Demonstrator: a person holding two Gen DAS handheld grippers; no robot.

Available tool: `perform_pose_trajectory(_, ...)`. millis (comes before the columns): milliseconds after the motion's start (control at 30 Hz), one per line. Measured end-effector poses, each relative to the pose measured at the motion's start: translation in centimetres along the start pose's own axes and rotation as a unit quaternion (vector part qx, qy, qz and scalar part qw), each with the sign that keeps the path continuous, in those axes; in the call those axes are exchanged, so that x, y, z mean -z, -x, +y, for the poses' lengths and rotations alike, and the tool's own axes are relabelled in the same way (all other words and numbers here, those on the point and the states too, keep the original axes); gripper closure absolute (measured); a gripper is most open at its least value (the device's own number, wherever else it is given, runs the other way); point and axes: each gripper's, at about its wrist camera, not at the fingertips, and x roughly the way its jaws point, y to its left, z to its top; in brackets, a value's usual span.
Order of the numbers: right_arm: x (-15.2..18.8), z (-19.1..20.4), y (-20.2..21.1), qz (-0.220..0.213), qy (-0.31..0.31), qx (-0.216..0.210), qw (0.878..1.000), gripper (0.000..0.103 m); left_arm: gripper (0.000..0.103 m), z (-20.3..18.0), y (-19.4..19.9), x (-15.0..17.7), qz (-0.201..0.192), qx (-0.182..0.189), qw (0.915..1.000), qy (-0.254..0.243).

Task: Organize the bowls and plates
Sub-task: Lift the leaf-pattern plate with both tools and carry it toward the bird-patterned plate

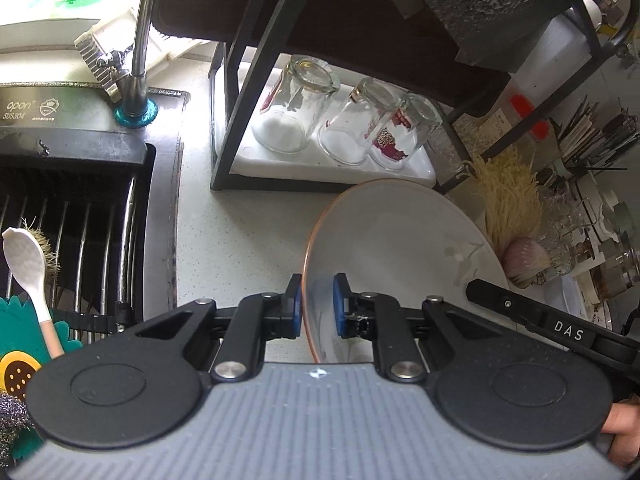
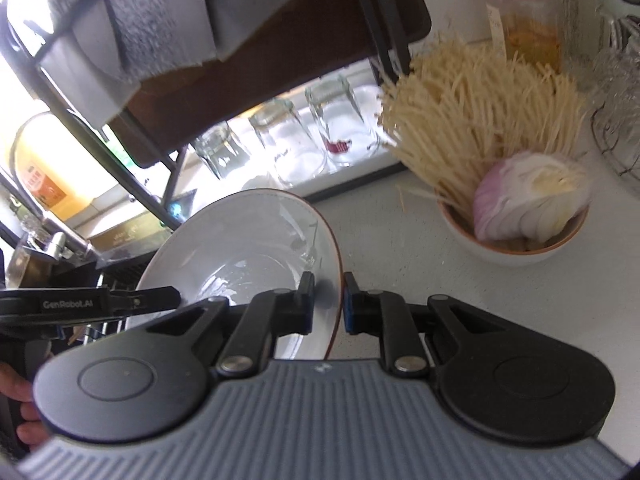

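A white plate with a thin brown rim point(image 1: 392, 232) is held tilted above the speckled counter, gripped from both sides. My left gripper point(image 1: 318, 292) is shut on its left rim, blue pads pressing either face. In the right wrist view the same plate point(image 2: 240, 240) lies left of centre, and my right gripper point(image 2: 329, 292) is shut on its right rim. A finger of the right gripper point(image 1: 520, 308) shows at the plate's far edge in the left wrist view. A finger of the left gripper point(image 2: 140, 300) shows at the opposite edge in the right wrist view.
A black rack point(image 1: 236, 80) holds three upturned glasses point(image 1: 344, 128) on a white tray behind the plate. A sink with a wire drainer point(image 1: 80, 216), a tap point(image 1: 140, 40) and a white spoon point(image 1: 28, 264) lie left. A bowl point(image 2: 512, 252) of noodles and onion and a red-lidded jar point(image 2: 520, 12) stand right.
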Motion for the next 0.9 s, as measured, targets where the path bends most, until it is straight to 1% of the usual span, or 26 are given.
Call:
perform_pose_trajectory(267, 0.0, -0.7, 3.3, -0.026, -0.004, -0.011, 1.000, 0.086, 0.086, -2.6, 2.5, 0.7, -0.021, 0.003, 0.9997, -0.016)
perform_pose_trajectory(367, 0.3, -1.1, 4.9, -0.038, -0.002, -0.013, 0.999, 0.086, 0.086, -3.4, 3.4, 1.8, -0.025, 0.007, 0.9996, -0.008)
perform_pose_trajectory(500, 0.7, -1.9, 7.2, -0.053, -0.013, -0.022, 0.998, 0.086, 0.086, -4.3, 4.3, 3.1, -0.019, 0.016, 0.9996, 0.015)
perform_pose_trajectory(700, 1.6, -2.6, 10.0, -0.067, -0.017, -0.017, 0.997, 0.086, 0.086, -6.5, 5.3, 3.8, -0.021, 0.028, 0.9994, -0.007)
perform_pose_trajectory(900, 3.3, -4.1, 12.3, -0.079, -0.026, -0.006, 0.997, 0.086, 0.086, -8.8, 5.3, 4.6, -0.017, 0.039, 0.9986, -0.030)
